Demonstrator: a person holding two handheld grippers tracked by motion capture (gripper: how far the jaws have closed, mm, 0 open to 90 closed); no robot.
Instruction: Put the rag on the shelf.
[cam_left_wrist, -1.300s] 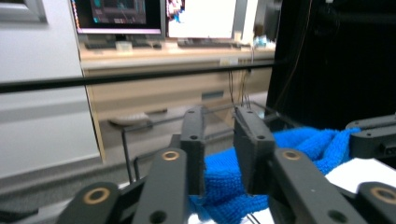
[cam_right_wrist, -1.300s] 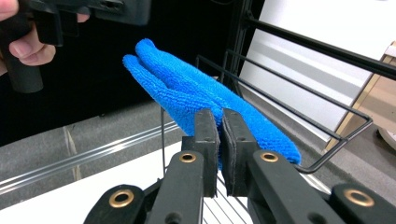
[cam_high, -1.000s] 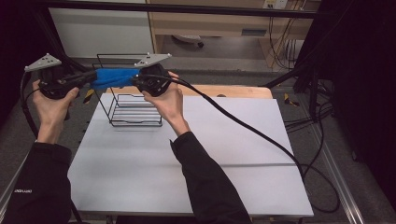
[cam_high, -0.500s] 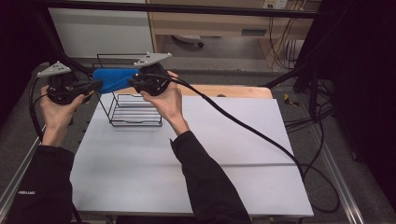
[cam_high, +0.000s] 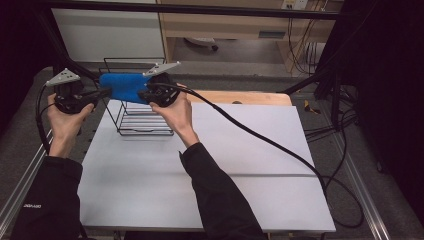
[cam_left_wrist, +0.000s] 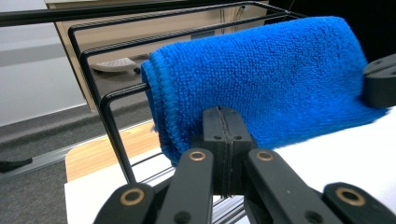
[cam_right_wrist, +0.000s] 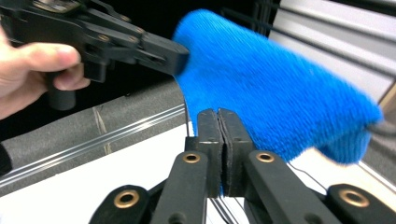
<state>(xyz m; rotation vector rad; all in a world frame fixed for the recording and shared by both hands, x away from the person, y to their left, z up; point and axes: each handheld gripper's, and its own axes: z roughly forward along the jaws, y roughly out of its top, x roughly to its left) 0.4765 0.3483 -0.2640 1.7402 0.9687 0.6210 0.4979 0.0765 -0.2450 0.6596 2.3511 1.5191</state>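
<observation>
Two hand-held grippers meet over a blue towel (cam_high: 122, 86) draped on a black wire rack (cam_high: 142, 117). In the left gripper view, the left gripper (cam_left_wrist: 223, 122) has its two black jaws pressed flat together, the tips pinching the lower edge of the towel. In the right gripper view, the right gripper (cam_right_wrist: 218, 122) also has its jaws pressed together, their tips right at the towel's lower edge; they have just been closing, and whether cloth is caught between them cannot be told.

From the high view, the left gripper (cam_high: 102, 93) sits at the towel's left end and the right gripper (cam_high: 145, 94) at its right end, each carrying a grey three-cornered plate on top. The towel is thick, fuzzy and folded over, and hangs across the rack's top wires, above the table.

The rack stands at the far left part of a white table (cam_high: 240, 190), with a strip of bare wood (cam_high: 250, 97) along the table's far edge. A thick black cable (cam_high: 260, 140) runs from the right gripper across the white surface toward the right and off the table's edge.

The person's forearms come in from below in dark sleeves. Small white lettering shows on the left sleeve (cam_high: 30, 205), too small to read. No other writing or labels can be read.
</observation>
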